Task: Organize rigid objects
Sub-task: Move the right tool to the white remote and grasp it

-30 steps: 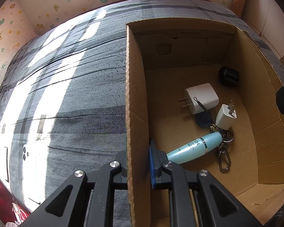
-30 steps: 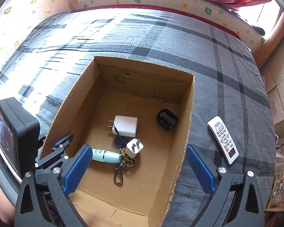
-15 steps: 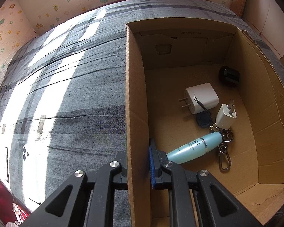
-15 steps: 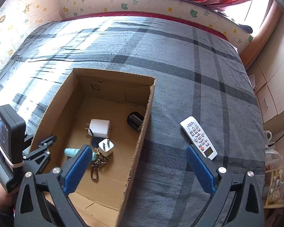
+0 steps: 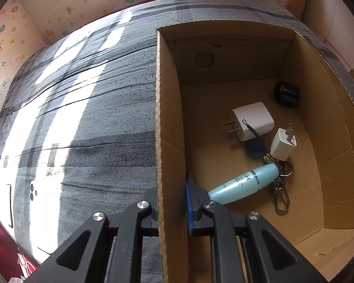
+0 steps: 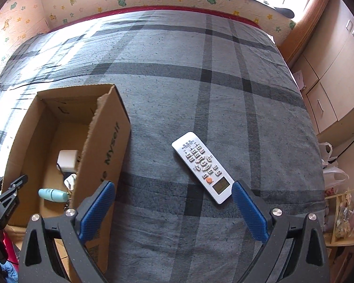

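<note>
Right wrist view: R gripper (image 6: 173, 210) wide open above remote (image 6: 201, 167) on bed (image 6: 200, 82), apparently next for box (image 5: 170, 122); L gripper (image 5: 171, 202) clamps box wall, prob. steadying it w/ chargers (image 5: 252, 120) inside.

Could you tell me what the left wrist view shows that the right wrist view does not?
Left wrist only: the black cylinder in the box's far corner, and the left hand-held gripper clamped on the box wall.
Right wrist only: the white remote on the bedspread, between the open right hand-held gripper fingers.
Both: the cardboard box, teal tube and white chargers.
</note>
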Available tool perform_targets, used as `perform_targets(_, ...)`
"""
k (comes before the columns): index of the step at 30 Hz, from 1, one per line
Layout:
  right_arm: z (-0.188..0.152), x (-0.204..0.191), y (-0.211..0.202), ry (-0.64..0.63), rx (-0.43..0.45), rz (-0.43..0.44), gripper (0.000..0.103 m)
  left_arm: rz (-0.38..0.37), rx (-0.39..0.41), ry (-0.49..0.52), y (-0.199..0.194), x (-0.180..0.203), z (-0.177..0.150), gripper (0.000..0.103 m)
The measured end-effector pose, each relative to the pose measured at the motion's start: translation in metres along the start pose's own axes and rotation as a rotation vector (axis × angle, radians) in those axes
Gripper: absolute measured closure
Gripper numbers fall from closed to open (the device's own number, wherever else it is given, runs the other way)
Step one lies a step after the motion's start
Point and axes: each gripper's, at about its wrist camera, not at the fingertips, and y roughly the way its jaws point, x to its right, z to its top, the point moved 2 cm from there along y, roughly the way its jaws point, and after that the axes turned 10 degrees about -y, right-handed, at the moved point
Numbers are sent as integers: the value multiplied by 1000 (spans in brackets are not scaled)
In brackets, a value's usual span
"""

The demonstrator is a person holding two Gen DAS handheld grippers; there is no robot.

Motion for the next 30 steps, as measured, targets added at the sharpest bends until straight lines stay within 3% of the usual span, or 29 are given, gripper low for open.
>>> perform_targets(13,-6,42,88,1,-112,45,2,1,-13,-2,3,-2,0,89)
perform_targets(30,12,48,150,-111,-222,77,4,13,-13,3,5,-1,0,88)
